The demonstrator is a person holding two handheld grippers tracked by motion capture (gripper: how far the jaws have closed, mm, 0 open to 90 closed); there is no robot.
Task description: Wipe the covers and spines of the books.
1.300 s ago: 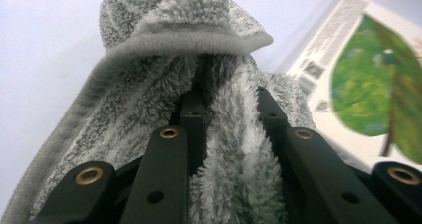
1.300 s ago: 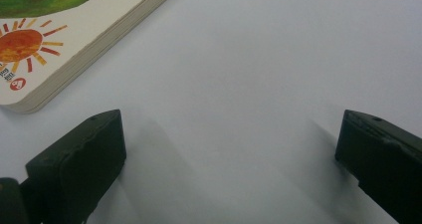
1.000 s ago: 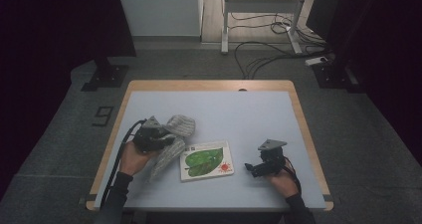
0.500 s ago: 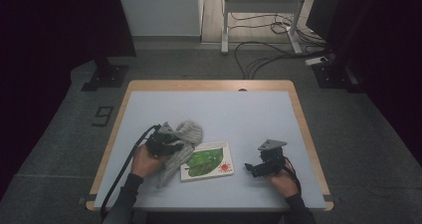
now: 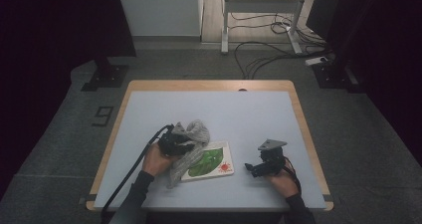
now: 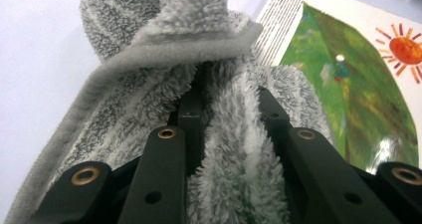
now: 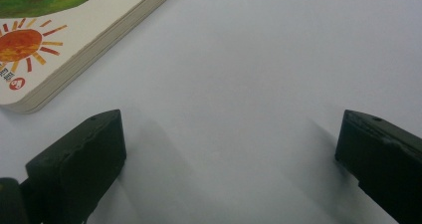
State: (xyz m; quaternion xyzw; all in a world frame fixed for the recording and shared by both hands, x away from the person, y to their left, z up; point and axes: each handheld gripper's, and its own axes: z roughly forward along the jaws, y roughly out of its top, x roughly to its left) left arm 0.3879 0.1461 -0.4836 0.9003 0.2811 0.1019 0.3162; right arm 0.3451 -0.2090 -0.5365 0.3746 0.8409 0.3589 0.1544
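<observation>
A grey fluffy cloth (image 5: 197, 132) is bunched between the jaws of my left gripper (image 5: 185, 145), which is shut on it. It drapes over the left edge of a board book (image 5: 213, 162) with a green leaf and an orange sun on its cover. In the left gripper view the cloth (image 6: 164, 35) folds over both jaws, with the book (image 6: 358, 94) just beyond on the right. My right gripper (image 5: 250, 168) rests low on the table to the right of the book. Its jaws are wide open with nothing between them, and the book's corner (image 7: 59, 50) lies ahead on the left.
The pale table top (image 5: 229, 109) has a wooden rim. On the dark floor beyond its far edge are cables and a metal stand's legs (image 5: 259, 45). A black cable (image 5: 130, 171) trails from the left gripper off the near edge.
My left hand has carried the cloth to the right, from beside the book to over its left edge. The right hand has stayed where it was.
</observation>
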